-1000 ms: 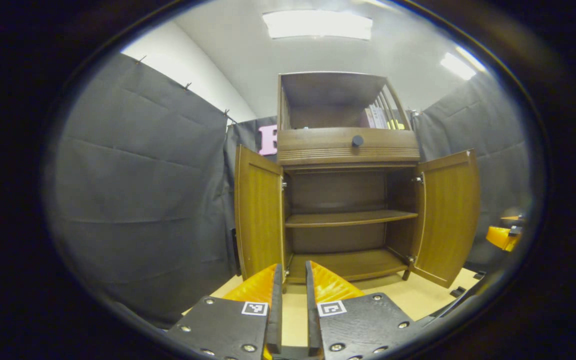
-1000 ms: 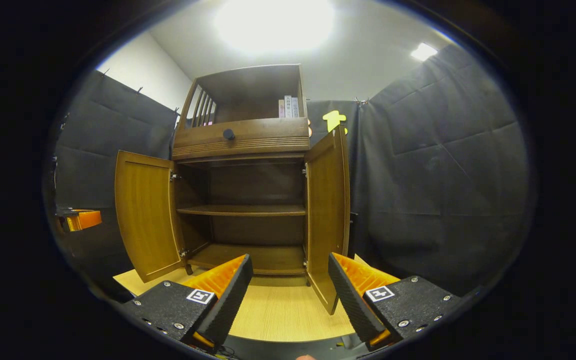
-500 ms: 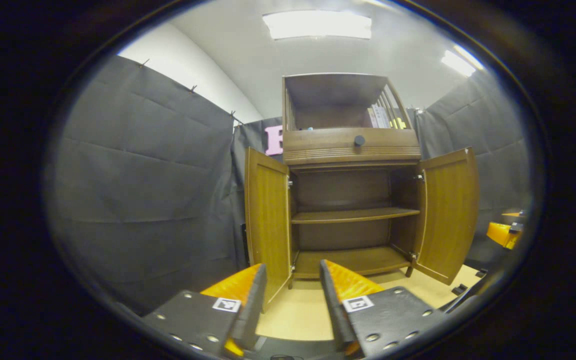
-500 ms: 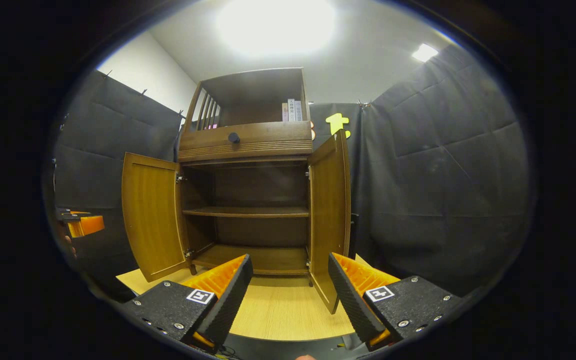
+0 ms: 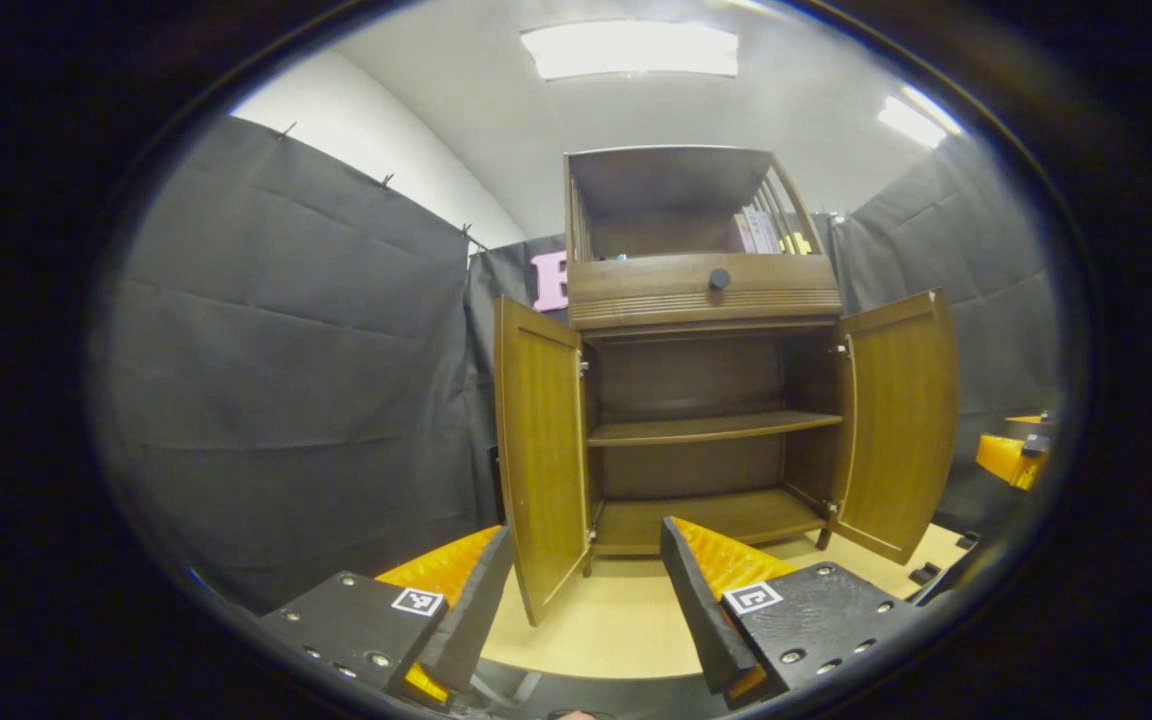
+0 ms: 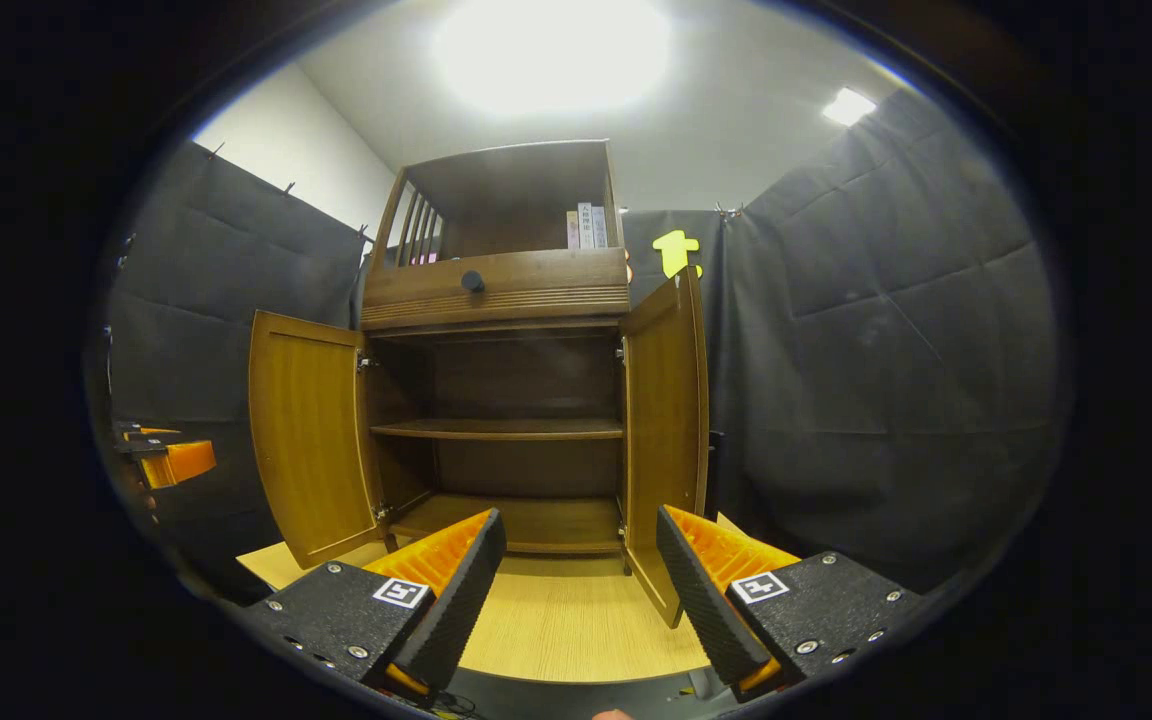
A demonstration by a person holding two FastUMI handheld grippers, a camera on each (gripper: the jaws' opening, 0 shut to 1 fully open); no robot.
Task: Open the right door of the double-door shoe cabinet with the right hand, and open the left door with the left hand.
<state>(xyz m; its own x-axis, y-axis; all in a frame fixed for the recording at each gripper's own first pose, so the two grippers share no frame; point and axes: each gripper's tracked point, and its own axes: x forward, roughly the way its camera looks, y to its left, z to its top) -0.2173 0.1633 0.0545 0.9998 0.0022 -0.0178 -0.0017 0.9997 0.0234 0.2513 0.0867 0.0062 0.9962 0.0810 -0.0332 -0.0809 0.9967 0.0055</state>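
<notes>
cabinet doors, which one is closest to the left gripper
The left door: its free edge reaches down between the open fingers of the left gripper. The right door stands farther off.

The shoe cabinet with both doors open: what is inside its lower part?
Inside the shoe cabinet, between the left door and right door, one middle shelf and the bottom board show, both bare. The drawer's inside is hidden.
</notes>
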